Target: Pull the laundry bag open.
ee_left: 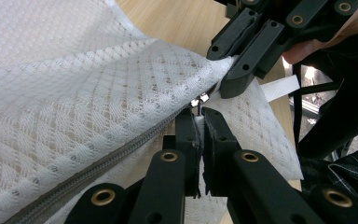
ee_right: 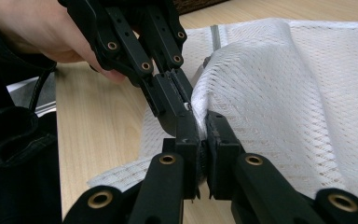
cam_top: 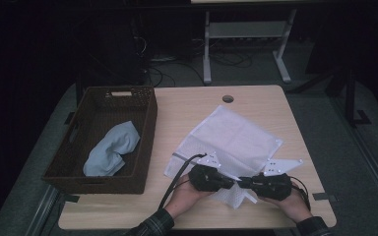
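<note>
A white mesh laundry bag (cam_top: pixel 231 135) lies flat on the wooden table, its near corner lifted between both grippers. My left gripper (cam_top: pixel 230 181) is shut at the end of the bag's grey zipper (ee_left: pixel 98 163), with the small metal zipper pull (ee_left: pixel 200 99) at its jaw tips (ee_left: pixel 200 116). Facing it tip to tip, my right gripper (cam_top: pixel 242 183) is shut on the mesh fabric (ee_right: pixel 298 93) beside the pull. In the left gripper view the right gripper (ee_left: pixel 226 70) pinches the bag's edge. The right gripper view has its own tips (ee_right: pixel 203 119) closed on mesh, the left gripper (ee_right: pixel 177 93) just beyond.
A dark wicker basket (cam_top: pixel 145 142) stands on the table's left side with a light blue cloth (cam_top: pixel 110 147) inside. A cable hole (cam_top: pixel 228 98) sits near the far edge of the table (cam_top: pixel 187 105). A white desk frame and cables are on the floor behind.
</note>
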`<control>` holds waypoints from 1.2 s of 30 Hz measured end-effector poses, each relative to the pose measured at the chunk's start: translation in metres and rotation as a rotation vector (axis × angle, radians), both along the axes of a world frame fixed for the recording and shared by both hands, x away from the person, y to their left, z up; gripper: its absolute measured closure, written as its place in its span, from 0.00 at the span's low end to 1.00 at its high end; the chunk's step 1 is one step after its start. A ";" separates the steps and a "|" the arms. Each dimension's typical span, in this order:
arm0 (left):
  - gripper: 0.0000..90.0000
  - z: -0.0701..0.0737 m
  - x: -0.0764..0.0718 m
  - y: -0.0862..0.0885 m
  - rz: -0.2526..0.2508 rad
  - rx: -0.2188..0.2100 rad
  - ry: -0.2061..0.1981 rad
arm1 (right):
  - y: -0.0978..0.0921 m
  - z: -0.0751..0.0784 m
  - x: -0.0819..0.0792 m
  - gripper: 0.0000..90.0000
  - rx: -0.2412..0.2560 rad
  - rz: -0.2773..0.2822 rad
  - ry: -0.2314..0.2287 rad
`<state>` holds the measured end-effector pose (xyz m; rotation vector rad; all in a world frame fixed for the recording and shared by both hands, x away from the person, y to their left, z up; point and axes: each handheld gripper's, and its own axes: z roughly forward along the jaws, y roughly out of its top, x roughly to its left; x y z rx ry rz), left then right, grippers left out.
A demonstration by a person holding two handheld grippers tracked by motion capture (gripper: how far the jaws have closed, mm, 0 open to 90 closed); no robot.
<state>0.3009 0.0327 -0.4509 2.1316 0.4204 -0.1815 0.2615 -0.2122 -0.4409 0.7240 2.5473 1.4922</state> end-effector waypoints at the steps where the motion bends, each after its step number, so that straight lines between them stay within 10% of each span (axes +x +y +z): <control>1: 0.96 0.000 -0.001 0.000 0.000 0.002 -0.002 | 0.000 0.000 0.000 0.94 -0.003 0.002 -0.003; 36: 0.96 0.003 0.002 0.016 -0.002 -0.058 0.022 | -0.002 -0.001 -0.001 0.94 0.007 -0.004 -0.008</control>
